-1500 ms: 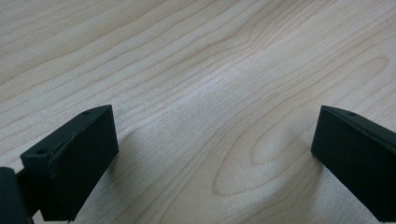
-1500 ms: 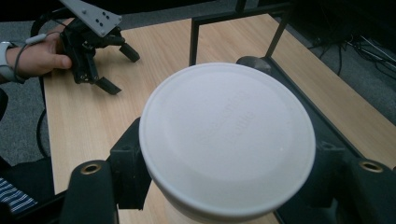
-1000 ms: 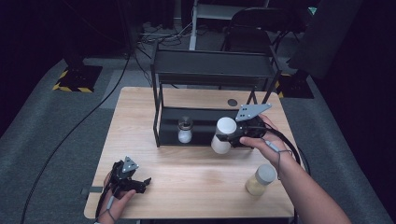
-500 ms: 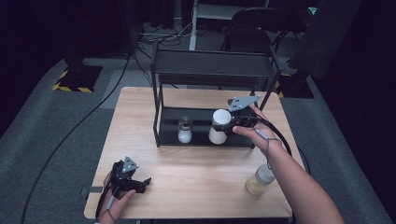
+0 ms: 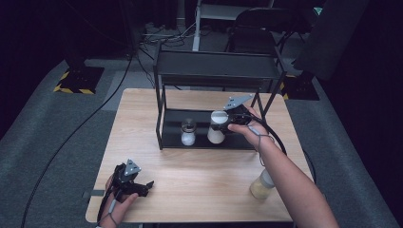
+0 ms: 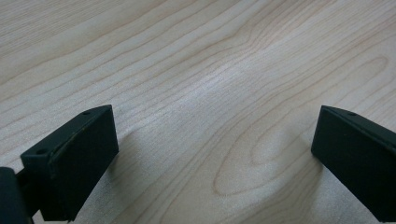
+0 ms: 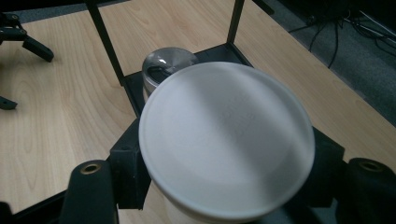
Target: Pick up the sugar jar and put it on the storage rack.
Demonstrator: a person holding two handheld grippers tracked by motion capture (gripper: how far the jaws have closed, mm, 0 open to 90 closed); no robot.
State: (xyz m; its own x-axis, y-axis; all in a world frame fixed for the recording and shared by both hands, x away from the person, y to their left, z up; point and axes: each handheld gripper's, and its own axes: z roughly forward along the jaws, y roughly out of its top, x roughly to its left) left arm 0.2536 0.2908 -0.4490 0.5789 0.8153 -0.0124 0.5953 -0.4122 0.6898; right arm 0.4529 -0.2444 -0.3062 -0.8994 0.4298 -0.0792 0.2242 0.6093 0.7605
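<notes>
A: Item one?
B: White-lidded cylindrical jar of pale powder (image 5: 216, 127), upright at the lower shelf of the black metal two-tier rack (image 5: 216, 71); I cannot tell whether its base touches the shelf. From the right gripper view its round white lid (image 7: 226, 140) sits between the two black jaws.

A: Holder?
B: Right gripper (image 5: 223, 124), jaws clamped on the jar's sides just under the lid, its grey three-cornered plate on top. The person's right hand (image 5: 244, 127) reaches in from the rack's right side, cable trailing along the forearm.

A: Neighbouring stock?
B: Small clear glass jar with a silver metal lid (image 5: 188, 132), white contents, upright on the same lower shelf, just beside the held jar on its left. The two stand close; I cannot tell if they touch.

A: Further out?
B: Clear jar of yellowish grains (image 5: 260, 186) near the table's front right edge, partly behind the right forearm.

A: Other tool?
B: Left gripper (image 5: 146, 186), at the front left of the light wooden table (image 5: 199, 171), well apart from the rack. Jaws spread wide, nothing between them but bare wood grain.
</notes>
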